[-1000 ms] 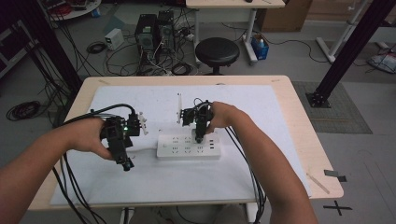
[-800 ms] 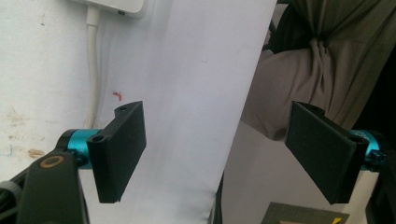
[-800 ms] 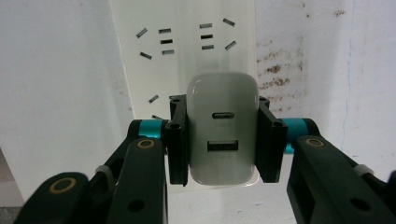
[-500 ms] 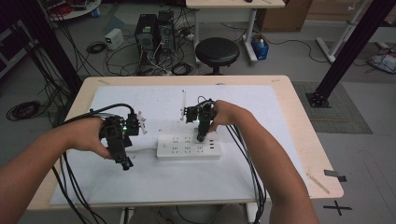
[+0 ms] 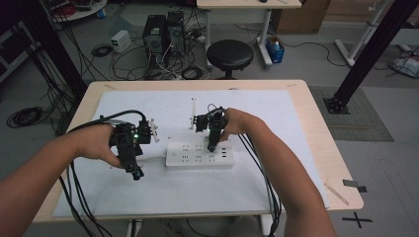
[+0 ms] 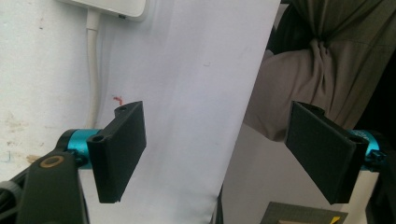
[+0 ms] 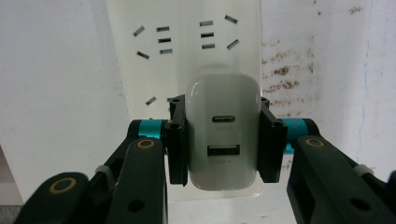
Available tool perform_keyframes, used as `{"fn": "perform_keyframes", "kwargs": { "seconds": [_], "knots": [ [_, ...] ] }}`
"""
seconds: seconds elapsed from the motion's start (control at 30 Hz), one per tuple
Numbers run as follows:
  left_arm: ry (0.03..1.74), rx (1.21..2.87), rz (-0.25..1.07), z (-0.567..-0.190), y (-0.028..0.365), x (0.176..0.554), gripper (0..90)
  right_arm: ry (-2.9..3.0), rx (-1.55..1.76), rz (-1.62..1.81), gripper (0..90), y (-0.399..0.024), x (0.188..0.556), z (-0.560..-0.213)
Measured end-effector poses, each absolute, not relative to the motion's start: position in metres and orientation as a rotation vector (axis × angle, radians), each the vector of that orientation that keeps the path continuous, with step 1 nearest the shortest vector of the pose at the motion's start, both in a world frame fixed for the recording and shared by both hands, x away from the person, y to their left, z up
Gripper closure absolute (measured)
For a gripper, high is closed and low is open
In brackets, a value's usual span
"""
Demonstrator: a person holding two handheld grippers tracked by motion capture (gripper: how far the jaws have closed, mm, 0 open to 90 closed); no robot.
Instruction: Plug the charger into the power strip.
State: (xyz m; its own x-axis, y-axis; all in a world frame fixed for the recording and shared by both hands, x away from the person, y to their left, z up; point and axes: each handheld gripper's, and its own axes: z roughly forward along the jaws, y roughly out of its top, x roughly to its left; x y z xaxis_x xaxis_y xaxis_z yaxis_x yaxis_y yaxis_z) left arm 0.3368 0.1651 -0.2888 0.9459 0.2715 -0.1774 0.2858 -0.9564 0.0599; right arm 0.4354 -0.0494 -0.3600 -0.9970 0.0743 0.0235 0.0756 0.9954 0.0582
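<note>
Only faint illegible print, USB charger (image 7: 223, 140)

wooden table (image 5: 321, 128) | white sheet (image 5: 276, 128) over most of it | power strip (image 5: 197, 159) on sheet — mid-table

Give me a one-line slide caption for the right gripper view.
Right gripper clamps a white USB charger directly over the white power strip on the table.

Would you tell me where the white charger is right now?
In the right gripper view, the white charger sits clamped in the right gripper, directly over the power strip, near its right end in the high view.
</note>
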Motion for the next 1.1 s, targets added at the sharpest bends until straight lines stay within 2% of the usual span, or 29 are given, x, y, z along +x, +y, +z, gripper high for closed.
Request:
{"fn": "perform_keyframes", "kwargs": {
  "seconds": [0.53, 0.7, 1.1],
  "knots": [
    [0.441, 3.013, -0.263, -0.29, 0.167, 0.339, 20.7, -3.158, -0.104, 0.093, 62.5, -0.032, 0.428, -0.362],
    [0.433, 3.011, -0.266, -0.29, 0.168, 0.341, 20.7, -3.142, -0.142, -0.04, 62.3, -0.047, 0.43, -0.363],
    [0.457, 2.995, -0.275, -0.292, 0.168, 0.342, 20.7, -3.159, -0.103, 0.03, 62.4, -0.037, 0.429, -0.365]
  ]
}}
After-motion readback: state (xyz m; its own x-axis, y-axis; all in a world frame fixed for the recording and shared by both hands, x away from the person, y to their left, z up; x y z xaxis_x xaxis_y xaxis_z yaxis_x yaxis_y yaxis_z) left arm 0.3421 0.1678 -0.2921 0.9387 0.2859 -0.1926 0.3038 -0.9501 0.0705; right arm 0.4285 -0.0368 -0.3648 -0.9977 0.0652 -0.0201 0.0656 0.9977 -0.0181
